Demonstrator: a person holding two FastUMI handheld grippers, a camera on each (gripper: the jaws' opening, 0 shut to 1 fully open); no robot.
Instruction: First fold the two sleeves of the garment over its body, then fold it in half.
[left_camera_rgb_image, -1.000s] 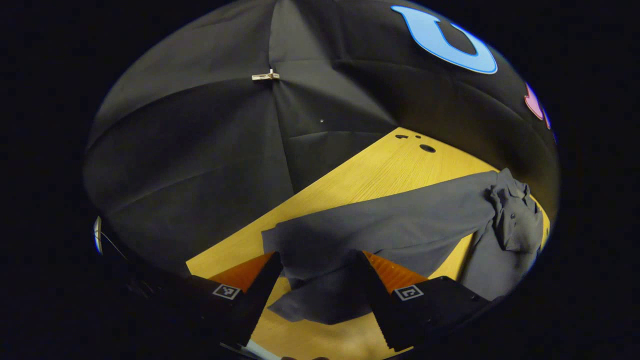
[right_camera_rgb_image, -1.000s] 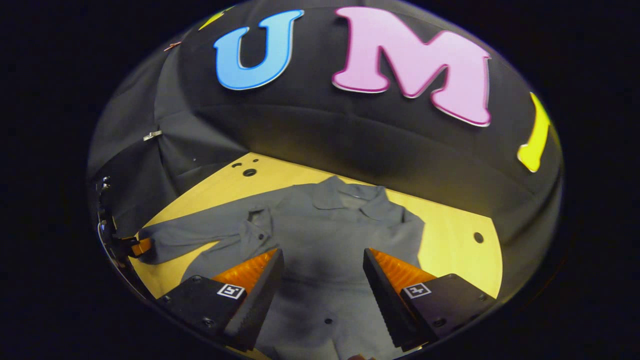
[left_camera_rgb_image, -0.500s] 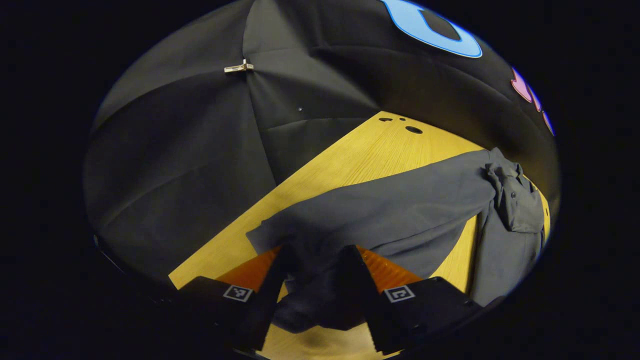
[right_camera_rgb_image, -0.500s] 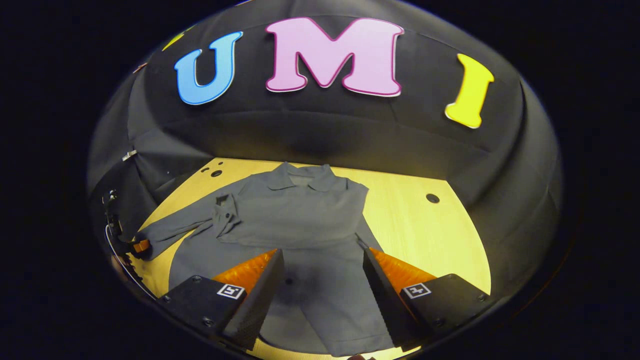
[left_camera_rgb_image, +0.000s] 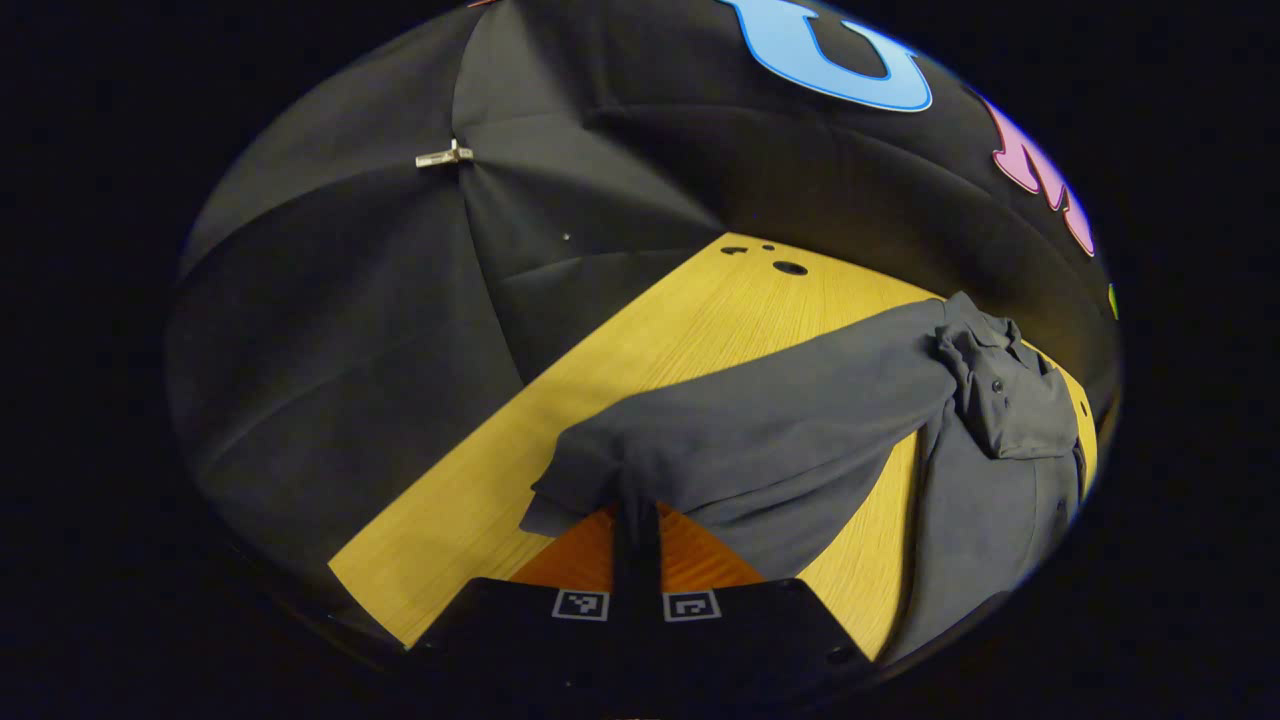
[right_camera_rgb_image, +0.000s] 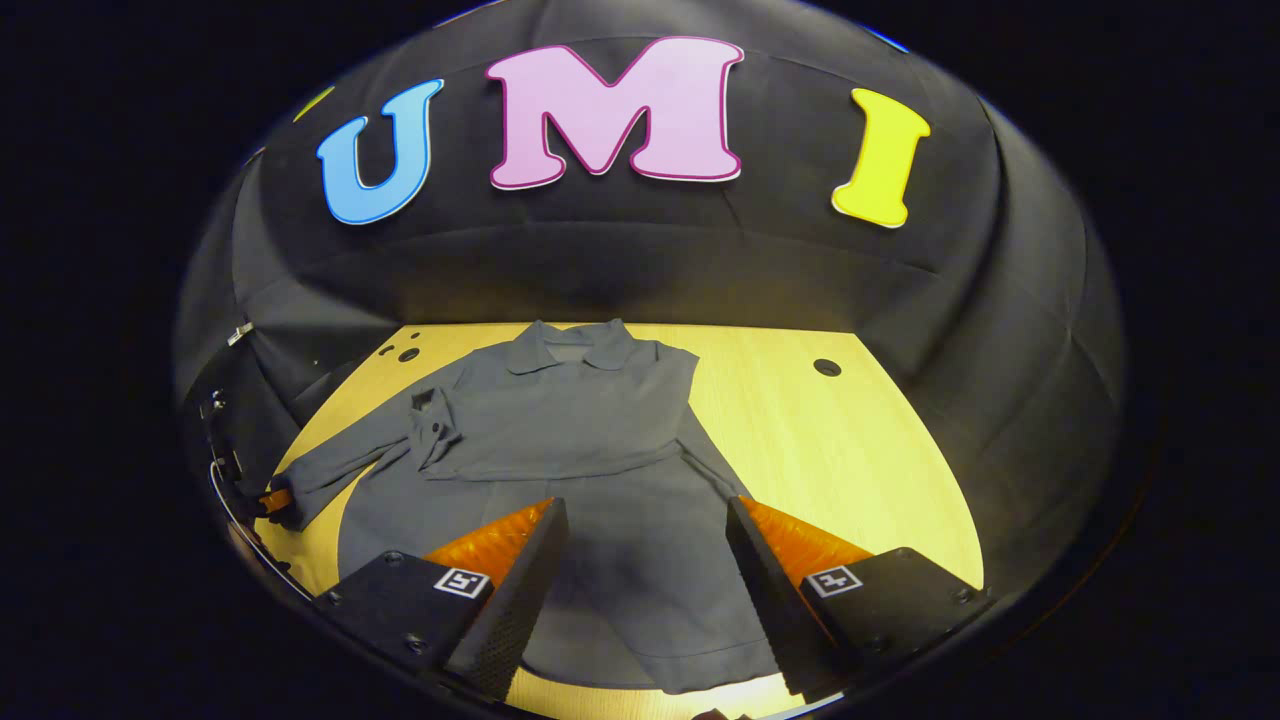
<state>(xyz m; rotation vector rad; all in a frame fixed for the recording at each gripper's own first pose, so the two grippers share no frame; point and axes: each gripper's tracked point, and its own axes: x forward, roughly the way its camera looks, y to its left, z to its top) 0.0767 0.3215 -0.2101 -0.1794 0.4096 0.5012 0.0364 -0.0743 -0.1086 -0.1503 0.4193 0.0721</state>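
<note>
— Two hand-held grippers, then: how does each one stand?

— Left hand-held gripper (left_camera_rgb_image: 636, 520) has its fingers pressed together on the cuff end of one long sleeve (left_camera_rgb_image: 760, 430) of the grey, collared, button-front fabric garment (right_camera_rgb_image: 570, 450). In the left gripper view the cuff bunches over the fingertips, raised off the wood. The right hand-held gripper (right_camera_rgb_image: 645, 570) has its fingers wide apart and touches nothing; it hovers above the garment's lower part.

— Where does the garment lie?

— Spread flat on the yellow wooden table (right_camera_rgb_image: 850, 450), collar toward the far edge by the black cloth wall (right_camera_rgb_image: 650, 270), hem toward the near edge. It takes up the left and middle of the table; the right part is bare wood.

— And the sleeves?

— The held sleeve runs from the shoulder out toward the table's left edge, where the right gripper view shows the left hand-held gripper at the rim. A smaller folded flap of grey cloth with a button (right_camera_rgb_image: 432, 432) lies on the chest near that shoulder. Across the body a horizontal crease or edge of cloth shows; I cannot tell for certain whether that is the other sleeve laid over.

— Anything else on the table?

— Round dark holes: one (right_camera_rgb_image: 827, 367) near the far right, a few near the far left corner (left_camera_rgb_image: 789, 268). A small metal clip (left_camera_rgb_image: 444, 157) pinches the wall cloth.
</note>
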